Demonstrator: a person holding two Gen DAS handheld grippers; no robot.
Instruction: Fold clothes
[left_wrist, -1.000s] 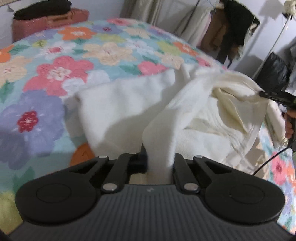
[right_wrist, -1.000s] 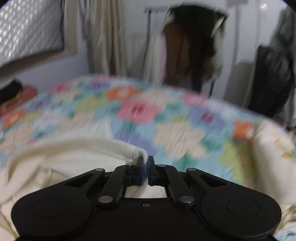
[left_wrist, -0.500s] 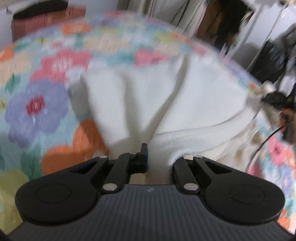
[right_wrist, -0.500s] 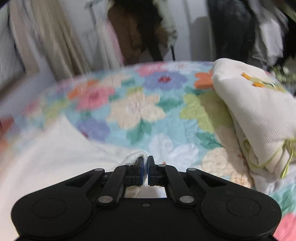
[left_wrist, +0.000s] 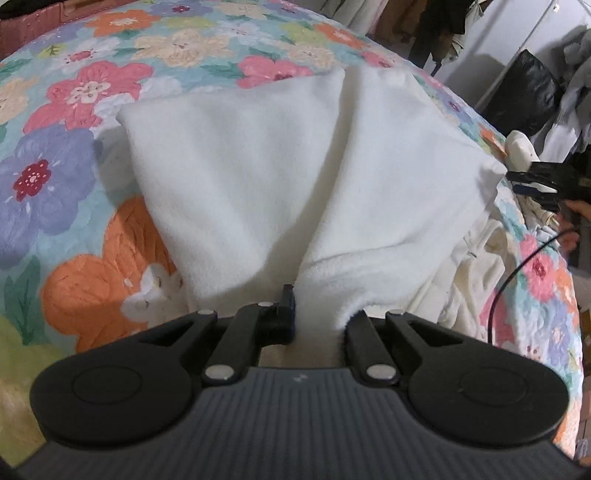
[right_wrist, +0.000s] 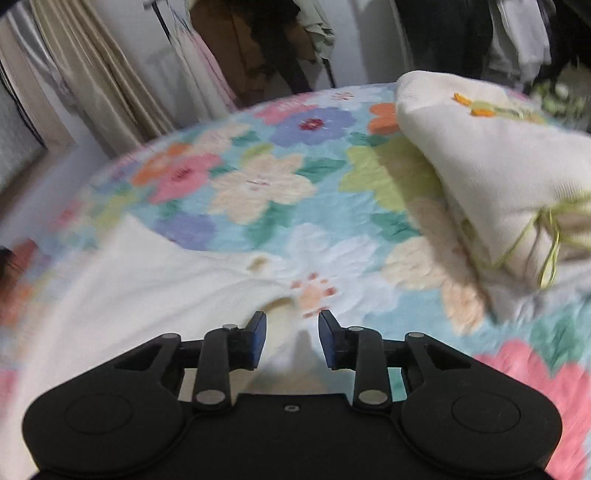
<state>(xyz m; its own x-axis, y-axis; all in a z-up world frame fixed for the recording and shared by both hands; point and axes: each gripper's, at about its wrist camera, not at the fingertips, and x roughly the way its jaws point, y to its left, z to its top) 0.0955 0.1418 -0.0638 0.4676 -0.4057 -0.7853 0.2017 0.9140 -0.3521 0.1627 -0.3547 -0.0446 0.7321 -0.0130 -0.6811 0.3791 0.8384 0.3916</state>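
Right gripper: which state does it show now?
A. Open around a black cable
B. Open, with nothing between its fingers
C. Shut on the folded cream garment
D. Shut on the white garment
B: in the right wrist view the right gripper has its blue-padded fingers spread apart, and the white garment lies on the bed beyond them, not pinched.

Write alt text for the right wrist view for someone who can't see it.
The right hand-held gripper hovers open just above the corner of a white fleece garment lying on a floral bedspread, its blue-padded fingers apart and gripping nothing. A folded cream garment sits on the bed to the right, with clothes hanging in the blurred background.
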